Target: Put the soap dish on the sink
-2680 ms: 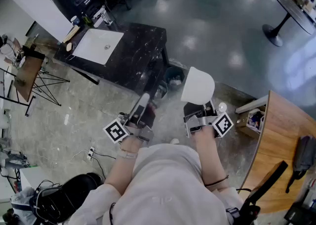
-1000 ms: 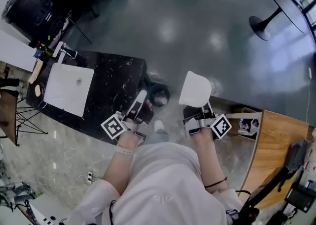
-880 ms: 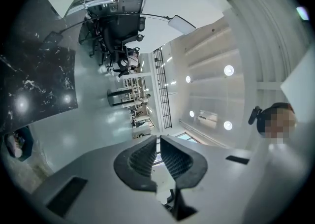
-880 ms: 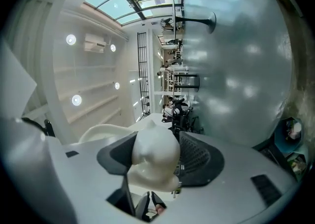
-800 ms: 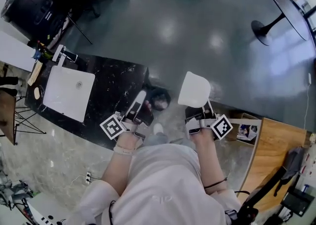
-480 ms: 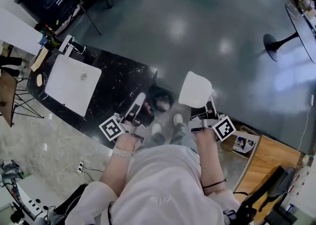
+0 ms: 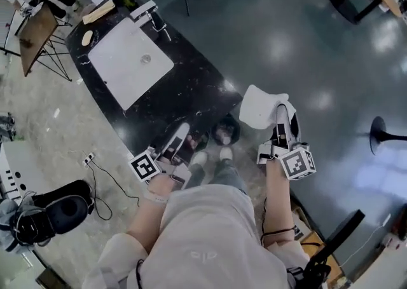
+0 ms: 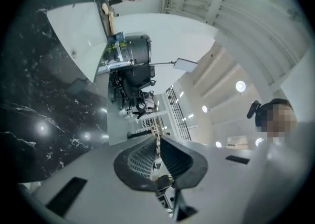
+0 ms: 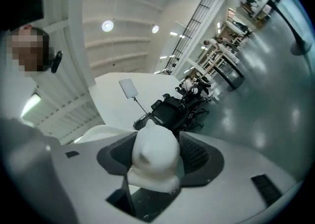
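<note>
Now | we clamp right gripper (image 7: pixel 280 116) on soap dish (image 7: pixel 258 107) | left gripper (image 7: pixel 183 131) closed, empty | risk: edge-only hold, dish may slip before sink (image 7: pixel 121 70)

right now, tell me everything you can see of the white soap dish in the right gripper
The white, rounded soap dish looks smooth and plain, plastic or ceramic, I cannot tell which. One edge is clamped between the jaws of the right gripper; the rest sticks out beyond them. It hangs in the air over the glossy grey floor, well short of the white rectangular sink. Nothing else touches it.
</note>
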A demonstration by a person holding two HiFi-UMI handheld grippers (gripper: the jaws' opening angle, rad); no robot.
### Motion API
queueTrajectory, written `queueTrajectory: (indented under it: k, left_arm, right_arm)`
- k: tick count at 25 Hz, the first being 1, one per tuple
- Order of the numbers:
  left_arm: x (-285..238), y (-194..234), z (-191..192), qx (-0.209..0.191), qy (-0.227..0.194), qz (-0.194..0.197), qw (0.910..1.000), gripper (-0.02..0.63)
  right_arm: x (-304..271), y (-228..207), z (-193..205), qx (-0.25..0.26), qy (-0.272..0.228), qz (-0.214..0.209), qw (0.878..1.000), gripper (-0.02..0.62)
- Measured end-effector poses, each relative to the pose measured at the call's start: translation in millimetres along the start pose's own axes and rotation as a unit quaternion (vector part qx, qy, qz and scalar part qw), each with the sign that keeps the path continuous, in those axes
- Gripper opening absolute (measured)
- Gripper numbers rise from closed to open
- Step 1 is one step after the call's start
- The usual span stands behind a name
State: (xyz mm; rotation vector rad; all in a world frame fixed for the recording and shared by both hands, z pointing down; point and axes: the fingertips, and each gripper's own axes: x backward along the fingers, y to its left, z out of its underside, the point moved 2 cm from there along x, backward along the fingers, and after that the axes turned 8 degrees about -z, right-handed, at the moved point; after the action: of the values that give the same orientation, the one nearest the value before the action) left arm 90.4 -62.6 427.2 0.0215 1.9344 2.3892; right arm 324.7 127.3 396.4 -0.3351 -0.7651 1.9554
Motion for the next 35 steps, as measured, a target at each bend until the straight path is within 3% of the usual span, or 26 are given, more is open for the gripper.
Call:
queueTrajectory:
  k: [3, 7, 11, 16, 24, 26, 30, 32, 35]
  left_arm:
    - [30, 7, -17, 0.001, -0.061, -0.023, 0.9979, 0.008]
    - [66, 19, -28, 0.006, -0.122, -0.048, 0.9914, 0.008]
    - [101, 31, -30, 0.016, -0.175, -0.069, 0.982, 0.008]
    - [142, 48, -25, 0.035, -0.235, -0.095, 0.9666, 0.008]
    - [185, 70, -17, 0.046, -0.286, -0.113, 0.9504, 0.008]
    - [190, 76, -18, 0.02, -0.288, -0.128, 0.9488, 0.008]
    - [203, 88, -19, 0.016, -0.3, -0.135, 0.9442, 0.008]
    - [210, 92, -18, 0.023, -0.307, -0.135, 0.942, 0.008]
    - [221, 96, -15, 0.03, -0.318, -0.137, 0.9376, 0.008]
  right_arm:
    - [-40, 8, 12, 0.077, 0.045, -0.024, 0.996, 0.273]
    - [-85, 24, 33, 0.166, 0.084, -0.061, 0.981, 0.273]
    - [-120, 50, 58, 0.27, 0.112, -0.106, 0.95, 0.272]
    - [-152, 90, 100, 0.396, 0.133, -0.17, 0.892, 0.272]
    - [-174, 155, 164, 0.52, 0.124, -0.248, 0.808, 0.272]
    - [-176, 170, 182, 0.553, 0.116, -0.271, 0.78, 0.272]
    - [-174, 187, 225, 0.635, 0.136, -0.298, 0.699, 0.272]
    - [-173, 196, 243, 0.657, 0.141, -0.307, 0.674, 0.273]
    - [-173, 203, 265, 0.679, 0.136, -0.314, 0.65, 0.273]
